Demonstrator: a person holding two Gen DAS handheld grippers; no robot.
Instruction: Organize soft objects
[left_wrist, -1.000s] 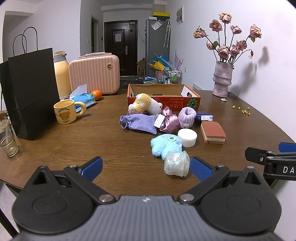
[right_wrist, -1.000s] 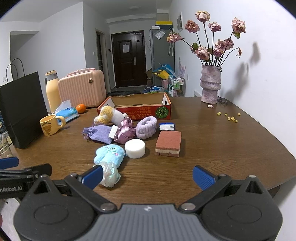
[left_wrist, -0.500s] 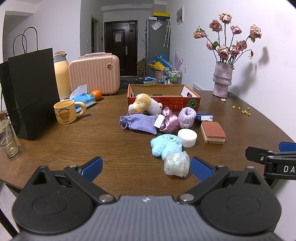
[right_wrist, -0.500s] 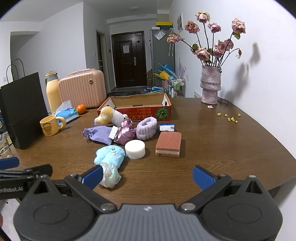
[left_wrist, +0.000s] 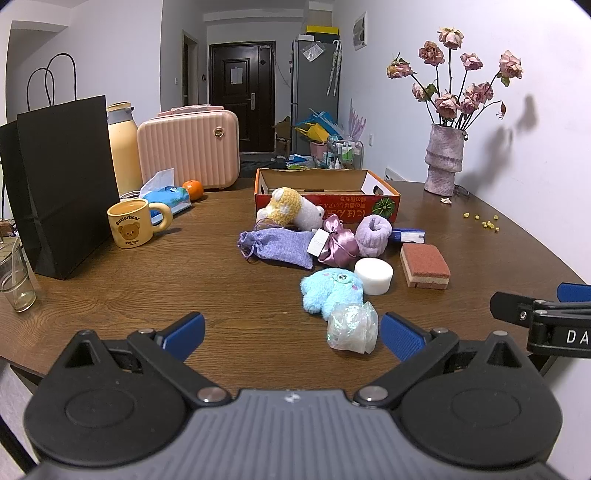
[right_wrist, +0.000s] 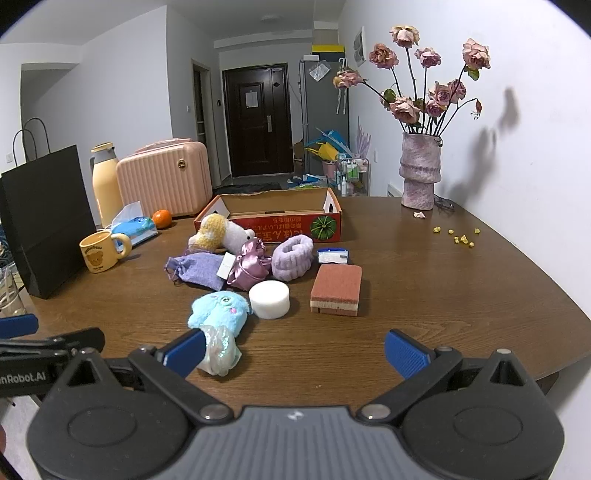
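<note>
Soft things lie in a cluster mid-table: an iridescent mesh puff (left_wrist: 352, 326), a blue plush (left_wrist: 330, 288), a white round sponge (left_wrist: 373, 276), a red-brown sponge (left_wrist: 424, 265), a lilac pouch (left_wrist: 277, 247), a pink satin scrunchie (left_wrist: 338, 242), a lavender headband (left_wrist: 373, 236) and a yellow-white plush (left_wrist: 290, 212). Behind stands an open red cardboard box (left_wrist: 325, 186). My left gripper (left_wrist: 291, 334) is open and empty at the near edge, the puff just inside its right finger. My right gripper (right_wrist: 295, 354) is open and empty, the puff (right_wrist: 219, 350) by its left finger.
A black paper bag (left_wrist: 66, 177), bear mug (left_wrist: 129, 225), glass (left_wrist: 16, 284), tissue pack (left_wrist: 170, 195), orange (left_wrist: 192, 188), yellow bottle (left_wrist: 123, 147) and pink case (left_wrist: 188, 146) stand left. A vase of dried roses (left_wrist: 443, 162) stands far right, with yellow crumbs (left_wrist: 482, 221) nearby.
</note>
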